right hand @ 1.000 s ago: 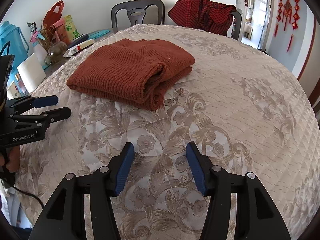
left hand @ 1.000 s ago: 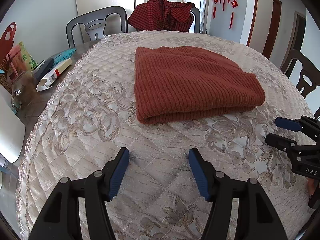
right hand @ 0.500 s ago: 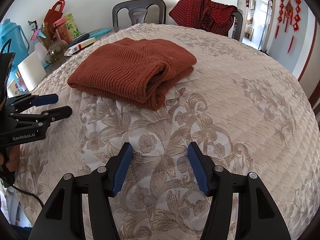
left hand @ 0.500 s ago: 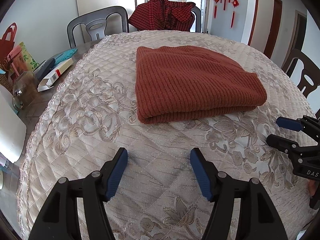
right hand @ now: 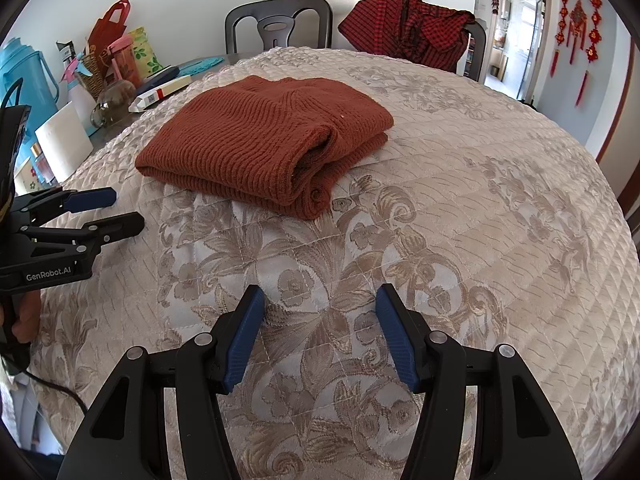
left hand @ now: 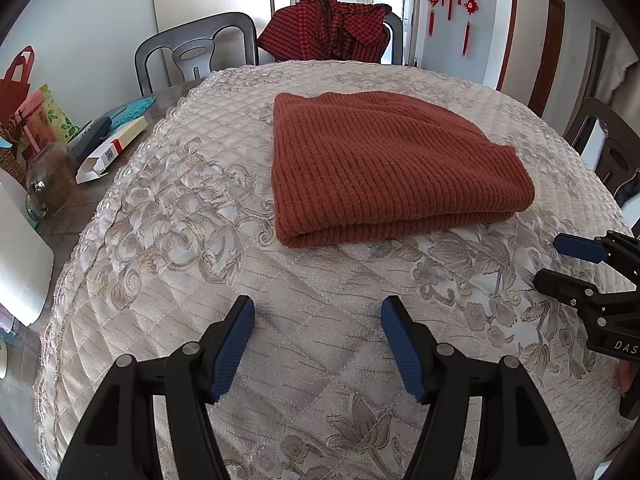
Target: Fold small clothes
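1. Two grippers hover over a table covered by a quilted floral cloth [left hand: 168,216]; neither touches the sweater.
2. Left edge, left wrist view: a red bag [left hand: 16,84], a glass jar [left hand: 50,178], a white carton [left hand: 110,152] and a dark remote [left hand: 90,136] sit on the bare tabletop just beside the cloth's scalloped edge.
3. A grey chair [left hand: 196,50] stands behind the table at the far left.
4. Left gripper [left hand: 318,320]: the jaws stand wide apart and hold nothing. The blue pads [left hand: 232,346] are above bare cloth, on the near side of the sweater and apart from it.
5. Sweater [left hand: 384,168]: rust-coloured ribbed knit, folded into a flat rectangular stack, lying on the cloth around the table's centre. In the right wrist view the sweater [right hand: 264,140] shows its stacked layers and a rolled edge at the end facing that camera.
6. A red plaid garment [left hand: 332,30] hangs over a second chair behind the table, beyond the sweater.
7. Right gripper [right hand: 320,314]: the jaws stand wide apart and hold nothing. It is above the floral cloth, near the sweater's layered end but clear of it. In the left wrist view it enters at the right edge [left hand: 558,260].
8. Red hanging ornaments [right hand: 578,20] are on the far right wall, next to a doorway.
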`<state>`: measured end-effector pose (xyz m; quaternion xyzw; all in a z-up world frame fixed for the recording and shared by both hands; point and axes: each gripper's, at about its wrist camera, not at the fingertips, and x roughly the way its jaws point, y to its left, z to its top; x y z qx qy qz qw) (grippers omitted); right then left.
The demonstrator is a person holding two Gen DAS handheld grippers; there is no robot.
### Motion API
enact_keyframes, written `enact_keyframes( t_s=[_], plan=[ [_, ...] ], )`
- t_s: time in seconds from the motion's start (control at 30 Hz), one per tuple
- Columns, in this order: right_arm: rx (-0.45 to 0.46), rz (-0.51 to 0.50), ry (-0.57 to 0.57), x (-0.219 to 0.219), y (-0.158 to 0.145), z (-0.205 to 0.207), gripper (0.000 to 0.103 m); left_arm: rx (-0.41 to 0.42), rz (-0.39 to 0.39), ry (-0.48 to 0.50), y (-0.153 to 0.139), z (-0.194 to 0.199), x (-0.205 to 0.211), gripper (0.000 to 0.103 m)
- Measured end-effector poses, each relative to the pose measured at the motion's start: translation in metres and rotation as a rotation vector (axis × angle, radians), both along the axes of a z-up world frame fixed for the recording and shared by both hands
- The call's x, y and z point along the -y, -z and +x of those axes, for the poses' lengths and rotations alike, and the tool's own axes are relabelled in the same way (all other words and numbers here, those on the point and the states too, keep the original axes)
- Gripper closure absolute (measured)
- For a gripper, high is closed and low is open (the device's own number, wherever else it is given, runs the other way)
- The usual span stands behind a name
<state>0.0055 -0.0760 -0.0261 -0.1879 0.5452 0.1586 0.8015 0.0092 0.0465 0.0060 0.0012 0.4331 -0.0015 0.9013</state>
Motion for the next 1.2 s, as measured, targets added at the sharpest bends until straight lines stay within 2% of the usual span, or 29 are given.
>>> enact_keyframes(
  t_s=[0.5, 0.67, 1.2],
  plan=[
    [0.0, -0.001, 0.0, 0.0003, 0.0002, 0.0002, 0.044, -0.001, 0.001, -0.003, 0.0003, 0.0003, -0.0004, 0.033],
    [0.0, -0.001, 0.0, -0.0003, 0.0004, -0.0001, 0.044, -0.009, -0.003, -0.034, 0.0018, 0.0003, -0.0043, 0.024],
    [0.0, 0.0, 0.0, 0.0001, 0.0002, 0.0001, 0.044, -0.011, -0.006, -0.032, 0.002, 0.001, -0.0042, 0.024]
  ],
)
